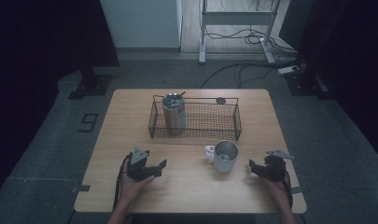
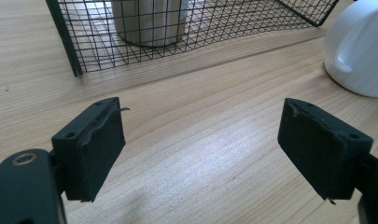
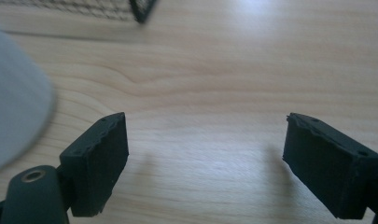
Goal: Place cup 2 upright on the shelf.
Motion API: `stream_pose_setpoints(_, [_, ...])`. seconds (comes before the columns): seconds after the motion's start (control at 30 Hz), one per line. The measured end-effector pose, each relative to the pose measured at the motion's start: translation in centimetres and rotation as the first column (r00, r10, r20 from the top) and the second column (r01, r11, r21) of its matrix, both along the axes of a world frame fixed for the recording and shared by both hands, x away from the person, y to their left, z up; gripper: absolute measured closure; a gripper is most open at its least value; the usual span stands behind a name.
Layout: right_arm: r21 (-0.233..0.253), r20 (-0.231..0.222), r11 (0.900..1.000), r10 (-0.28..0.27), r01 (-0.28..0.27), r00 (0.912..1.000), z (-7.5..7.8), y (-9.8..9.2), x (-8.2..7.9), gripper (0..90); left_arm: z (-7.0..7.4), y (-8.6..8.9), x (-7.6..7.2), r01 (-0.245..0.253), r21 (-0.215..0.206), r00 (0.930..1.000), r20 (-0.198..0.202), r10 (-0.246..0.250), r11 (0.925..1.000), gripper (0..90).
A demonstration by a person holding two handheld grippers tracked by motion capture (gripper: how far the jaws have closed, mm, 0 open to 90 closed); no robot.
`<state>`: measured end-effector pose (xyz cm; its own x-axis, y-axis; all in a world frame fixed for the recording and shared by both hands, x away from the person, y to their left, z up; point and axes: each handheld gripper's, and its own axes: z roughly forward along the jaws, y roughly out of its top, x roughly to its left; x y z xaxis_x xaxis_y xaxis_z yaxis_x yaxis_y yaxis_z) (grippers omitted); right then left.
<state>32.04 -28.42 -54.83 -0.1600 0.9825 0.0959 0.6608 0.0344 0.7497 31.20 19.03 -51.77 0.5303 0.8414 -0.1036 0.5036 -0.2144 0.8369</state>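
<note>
A white mug [image 1: 224, 156] with its handle to the left stands on the wooden table [image 1: 191, 186], in front of a black wire basket [image 1: 196, 122]. A steel tumbler [image 1: 174, 113] stands upright in the basket's left end. My left gripper [image 1: 151, 169] rests low on the table left of the mug, open, nothing between its jaws. My right gripper [image 1: 260, 169] sits right of the mug, open and empty too. From the left gripper view [image 2: 200, 144] the mug [image 2: 357, 49] is at upper right, the basket [image 2: 191, 32] ahead. In the right gripper view [image 3: 205, 163] the mug [image 3: 14, 107] blurs at left.
A small round dark object [image 1: 220, 100] lies on the table behind the basket. Cables [image 1: 242, 70] and a desk frame [image 1: 235, 21] stand on the floor beyond the table. The person's hands [image 1: 133, 186] come in at the near edge.
</note>
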Motion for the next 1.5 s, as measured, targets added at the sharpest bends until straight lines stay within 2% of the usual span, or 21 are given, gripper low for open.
stream_pose_setpoints(0.17, [0.053, 0.070, 0.998, 0.042, -0.046, 0.9966, 1.4, 0.5, -0.8, 14.3, 0.0, 0.1, 0.0, -0.015, -0.002, 0.9999, 0.001, 0.015, 0.9999, 14.7])
stream_pose_setpoints(0.37, [0.061, 0.122, 0.993, 0.090, -0.098, 0.9884, 2.8, 1.7, -1.7, 14.3, 0.0, 0.3, 0.0, -0.020, -0.006, 0.9998, -0.001, 0.020, 0.9998, 14.7])
stream_pose_setpoints(0.93, [0.092, 0.227, 0.969, 0.206, -0.231, 0.9518, 6.2, 4.5, -4.1, 13.9, -0.5, 0.1, 0.6, -0.020, -0.014, 0.9997, -0.014, 0.020, 0.9997, 15.2])
stream_pose_setpoints(1.23, [0.099, 0.251, 0.953, 0.256, -0.288, 0.9335, 6.8, 6.1, -4.5, 13.3, -0.5, -0.1, 0.6, -0.017, -0.004, 0.9997, -0.016, 0.017, 0.9998, 15.4])
stream_pose_setpoints(1.33, [0.098, 0.255, 0.951, 0.261, -0.294, 0.9310, 6.9, 6.5, -4.5, 13.1, -0.6, -0.2, 0.6, -0.017, 0.001, 0.9997, -0.018, 0.017, 0.9999, 15.4])
stream_pose_setpoints(1.5, [0.095, 0.252, 0.952, 0.259, -0.290, 0.9325, 6.7, 7.1, -4.2, 12.3, -0.8, -0.3, 0.7, -0.013, 0.010, 0.9996, -0.027, 0.013, 0.9999, 15.5])
